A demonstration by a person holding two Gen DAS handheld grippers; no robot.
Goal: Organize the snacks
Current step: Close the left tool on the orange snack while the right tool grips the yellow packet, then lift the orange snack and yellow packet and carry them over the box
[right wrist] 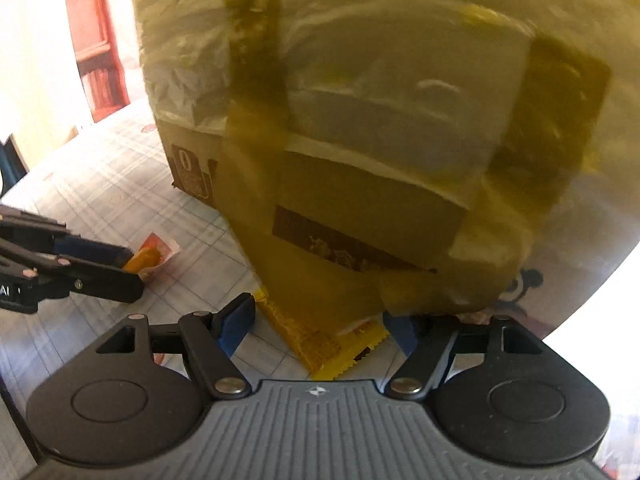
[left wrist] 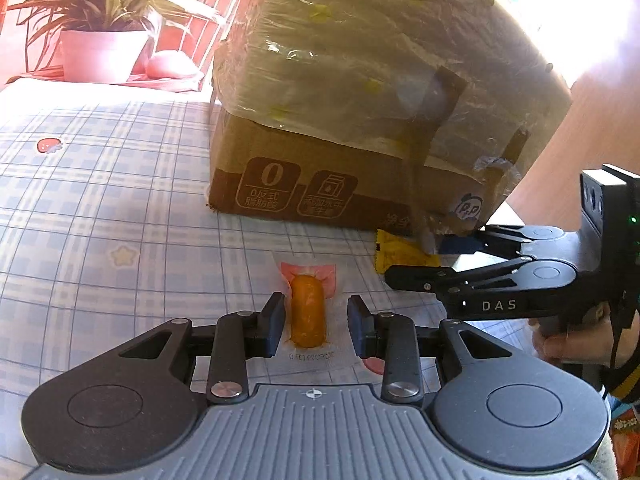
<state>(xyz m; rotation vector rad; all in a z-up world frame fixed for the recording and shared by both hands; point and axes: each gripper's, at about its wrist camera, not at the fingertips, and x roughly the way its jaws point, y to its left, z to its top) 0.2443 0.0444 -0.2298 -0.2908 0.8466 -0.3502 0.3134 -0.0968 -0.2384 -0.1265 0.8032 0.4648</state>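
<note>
left wrist view: your left gripper (left wrist: 316, 320) stands over a clear-wrapped orange snack cake (left wrist: 307, 311) lying on the checked tablecloth (left wrist: 120, 208). the cake's long axis runs straight ahead, in line with the fingers. the left pad touches its wrapper, while a gap shows beside the right pad (left wrist: 357, 320); the jaws are narrow, close about the cake rather than plainly clamped. behind it rises the film-covered cardboard box (left wrist: 340, 128). your right gripper (left wrist: 416, 258) enters from the right, over a yellow snack packet (left wrist: 394, 254) at the box's foot.

right wrist view: your right gripper (right wrist: 320, 328) has its jaws about half open, the yellow snack packet (right wrist: 320, 340) lying between them untouched, its long axis slanting from upper left to lower right, one end tucked against the box (right wrist: 360, 160). each hand is nearest its own snack.
</note>
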